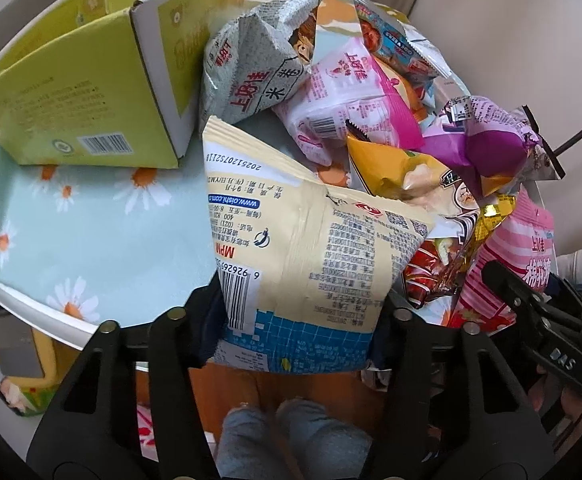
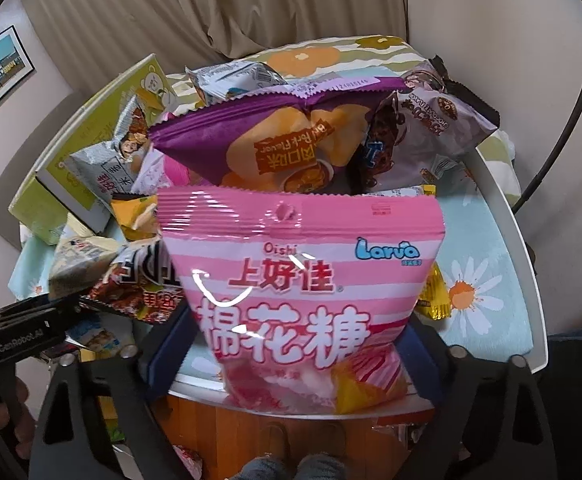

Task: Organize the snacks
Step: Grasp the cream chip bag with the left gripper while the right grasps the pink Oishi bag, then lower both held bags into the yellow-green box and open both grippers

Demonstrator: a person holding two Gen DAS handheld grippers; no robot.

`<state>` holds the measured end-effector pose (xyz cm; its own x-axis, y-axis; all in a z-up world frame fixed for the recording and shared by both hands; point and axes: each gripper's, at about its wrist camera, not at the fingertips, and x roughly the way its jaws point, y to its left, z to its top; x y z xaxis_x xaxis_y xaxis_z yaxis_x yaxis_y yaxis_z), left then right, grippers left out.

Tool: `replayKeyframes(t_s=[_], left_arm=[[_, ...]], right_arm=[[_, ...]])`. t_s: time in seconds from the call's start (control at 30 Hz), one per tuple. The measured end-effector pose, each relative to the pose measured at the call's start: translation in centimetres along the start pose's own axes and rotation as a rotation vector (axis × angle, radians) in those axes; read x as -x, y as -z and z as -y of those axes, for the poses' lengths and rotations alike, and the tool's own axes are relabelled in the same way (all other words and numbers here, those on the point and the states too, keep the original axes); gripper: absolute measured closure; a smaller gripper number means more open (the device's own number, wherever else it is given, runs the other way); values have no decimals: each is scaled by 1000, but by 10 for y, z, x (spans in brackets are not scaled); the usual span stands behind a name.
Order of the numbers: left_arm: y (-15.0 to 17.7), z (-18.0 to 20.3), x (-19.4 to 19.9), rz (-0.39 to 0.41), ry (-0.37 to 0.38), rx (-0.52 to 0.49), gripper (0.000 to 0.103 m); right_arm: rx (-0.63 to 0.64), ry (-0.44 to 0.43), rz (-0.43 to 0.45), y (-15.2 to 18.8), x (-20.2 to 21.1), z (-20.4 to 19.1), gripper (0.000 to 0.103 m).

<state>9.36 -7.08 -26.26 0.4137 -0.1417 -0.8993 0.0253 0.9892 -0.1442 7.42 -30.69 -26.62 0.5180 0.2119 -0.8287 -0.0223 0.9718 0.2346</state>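
Snacks lie heaped on a white-rimmed round tray lined with daisy-print cloth (image 1: 43,216), and I work across them from the left. At ten o'clock stands an open yellow-green cardboard box (image 1: 71,92); its small print is too blurred to read. My left gripper (image 1: 291,320) is clamped on the low edge of a cream foil snack bag with a blue grid base (image 1: 303,248), which sits at six o'clock; I read "www.oishi.com.cn", "MPM" and "20251207S211B" on its back. That hold is shallow, so I judge the slick film may slide out when lifted, dragging the grey foil rice-cracker bag (image 1: 251,64) beside it. My right gripper (image 2: 303,344) pinches a glossy pink striped marshmallow bag (image 2: 299,280), at six o'clock in its own view, reading "Oishi", "上好佳", "棉花糖", "Larva". Squeezing harder could burst it. Behind, at twelve, a purple puffed-snack bag (image 2: 251,136) says "Pork Flavor".
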Motion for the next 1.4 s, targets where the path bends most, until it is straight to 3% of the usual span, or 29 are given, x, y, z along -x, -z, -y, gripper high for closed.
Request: replayKeyframes(t_s=[0.3,0.63,0.83,1.17,1.4], left_arm=[[-4,-3,17,27,-27,-6,57],[-14,3,61,96,-49,-17,57],[-32,0,103,172,-19,18,57],[-109,-53,154,304,-26,31,57],[-190,-121,149,305,-37,14,57]], right_arm=[[12,-1,20,3,0,1,38],[34,-19,80,-14,40,-7,40],[144,-8,138,-42,69,-27,40],[223,-79,186,-126,86,-95,40],[251,-102,222,-192,61,-171,40]])
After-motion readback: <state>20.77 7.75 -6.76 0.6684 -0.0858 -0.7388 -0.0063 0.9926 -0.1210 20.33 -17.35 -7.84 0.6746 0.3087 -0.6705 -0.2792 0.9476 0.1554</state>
